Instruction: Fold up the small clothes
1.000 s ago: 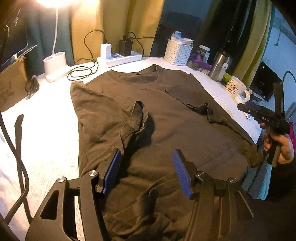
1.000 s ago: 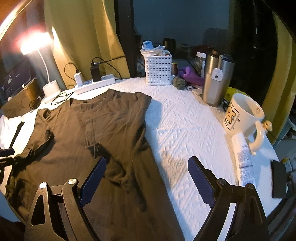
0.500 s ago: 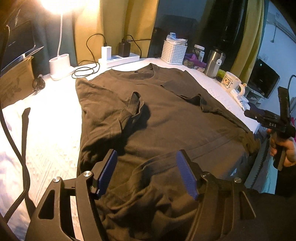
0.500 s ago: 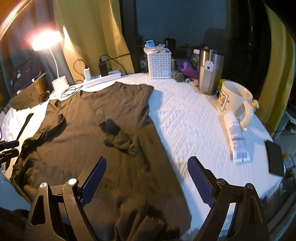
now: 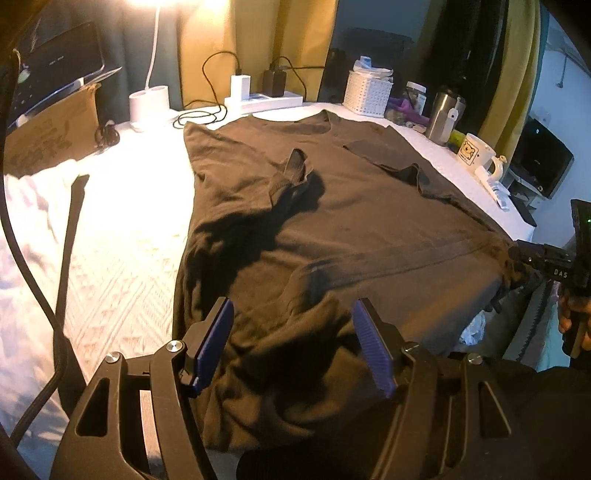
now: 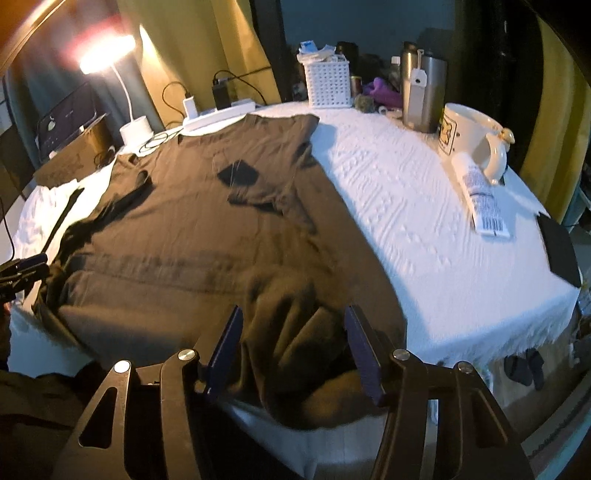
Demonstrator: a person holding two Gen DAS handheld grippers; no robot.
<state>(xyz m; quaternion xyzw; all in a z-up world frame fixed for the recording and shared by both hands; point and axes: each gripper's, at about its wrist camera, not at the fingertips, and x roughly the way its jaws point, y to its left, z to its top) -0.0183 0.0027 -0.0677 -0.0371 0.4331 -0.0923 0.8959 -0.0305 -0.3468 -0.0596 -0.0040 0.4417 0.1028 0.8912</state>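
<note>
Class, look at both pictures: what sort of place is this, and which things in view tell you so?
Probably a lived-in room at home, perhaps a bedroom. A dark brown T-shirt lies on a white textured cloth, with yellow curtains behind, a lit white desk lamp and a cream cartoon mug.

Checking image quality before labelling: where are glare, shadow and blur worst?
Left wrist view: lamp blows out the top and the white cloth; dark shadow across the shirt. Right wrist view: lamp flare at upper left, shirt hem near the right gripper motion-blurred.
</note>
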